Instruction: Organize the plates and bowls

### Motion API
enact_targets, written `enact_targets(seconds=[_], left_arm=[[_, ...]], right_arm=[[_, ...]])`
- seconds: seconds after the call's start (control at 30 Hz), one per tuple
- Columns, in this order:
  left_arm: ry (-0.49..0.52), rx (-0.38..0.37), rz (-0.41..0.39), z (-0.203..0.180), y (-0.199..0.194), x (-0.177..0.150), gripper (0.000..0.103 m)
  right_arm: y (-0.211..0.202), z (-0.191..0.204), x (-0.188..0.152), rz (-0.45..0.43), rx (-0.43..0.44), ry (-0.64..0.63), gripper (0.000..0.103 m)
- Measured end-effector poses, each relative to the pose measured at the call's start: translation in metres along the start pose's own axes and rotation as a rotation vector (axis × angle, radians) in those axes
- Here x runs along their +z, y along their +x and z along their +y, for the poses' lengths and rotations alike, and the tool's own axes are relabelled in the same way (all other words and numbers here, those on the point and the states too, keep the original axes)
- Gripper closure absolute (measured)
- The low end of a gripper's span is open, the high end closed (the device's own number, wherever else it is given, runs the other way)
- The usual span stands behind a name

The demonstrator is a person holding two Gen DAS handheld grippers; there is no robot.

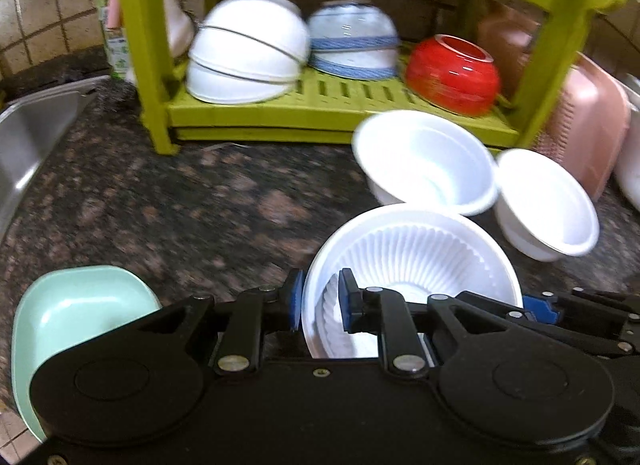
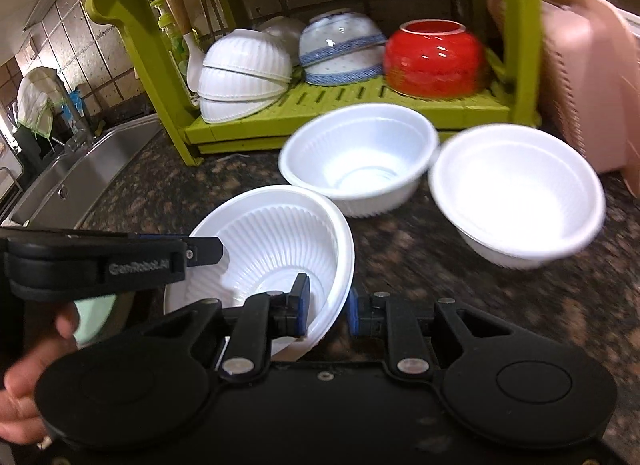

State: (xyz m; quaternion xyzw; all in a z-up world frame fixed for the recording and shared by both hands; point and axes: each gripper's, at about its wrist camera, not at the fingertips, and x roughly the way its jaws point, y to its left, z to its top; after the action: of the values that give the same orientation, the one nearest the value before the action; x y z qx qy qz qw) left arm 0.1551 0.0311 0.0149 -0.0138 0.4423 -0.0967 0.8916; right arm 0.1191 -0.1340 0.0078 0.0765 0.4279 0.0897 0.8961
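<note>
A ribbed white bowl [image 1: 416,261] is seen low in the centre of the left wrist view, standing on the speckled tabletop [image 1: 168,209]. The left tool [image 1: 318,301] is clamped on its near rim, one blue pad outside the wall and one inside. In the right wrist view the same bowl [image 2: 276,237] lies at lower centre, and the right tool [image 2: 328,311] is set astride its right-hand rim; its pads are slightly apart, and whether the rim is actually pinched cannot be told.

Only the left wrist view shows a pale green dish [image 1: 76,309] at lower left, partly hidden by the tool's black body. Only the right wrist view shows a person's hand [image 2: 28,377] at the left edge, gripping the other tool's handle, and a steel sink [image 2: 80,181] running back along the left side towards hanging cloths; in the left wrist view just a corner of the sink [image 1: 28,137] is seen.

Two plain white bowls are seen behind the ribbed one, a nearer one [image 2: 360,157] and one further right [image 2: 516,197], the latter blurred. A green rack [image 2: 348,105] stands against the tiled wall in the upper frame, carrying upturned white bowls [image 2: 244,77], blue-banded bowls [image 2: 340,49] and a red bowl [image 2: 436,57]. A pink basket [image 2: 592,77] leans at the right edge.
</note>
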Motion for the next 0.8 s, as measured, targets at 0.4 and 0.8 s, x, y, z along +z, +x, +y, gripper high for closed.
enact_targets(seconds=[0.4, 0.8], left_arm=[[0.110, -0.075, 0.009, -0.056, -0.020, -0.026, 0.077], [0.122, -0.076, 0.043, -0.067, -0.011, -0.033, 0.077]], right_arm=[[-0.038, -0.047, -0.031, 0.007, -0.018, 0.047, 0.080], [-0.040, -0.055, -0.037, 0.003, -0.032, 0.008, 0.080]])
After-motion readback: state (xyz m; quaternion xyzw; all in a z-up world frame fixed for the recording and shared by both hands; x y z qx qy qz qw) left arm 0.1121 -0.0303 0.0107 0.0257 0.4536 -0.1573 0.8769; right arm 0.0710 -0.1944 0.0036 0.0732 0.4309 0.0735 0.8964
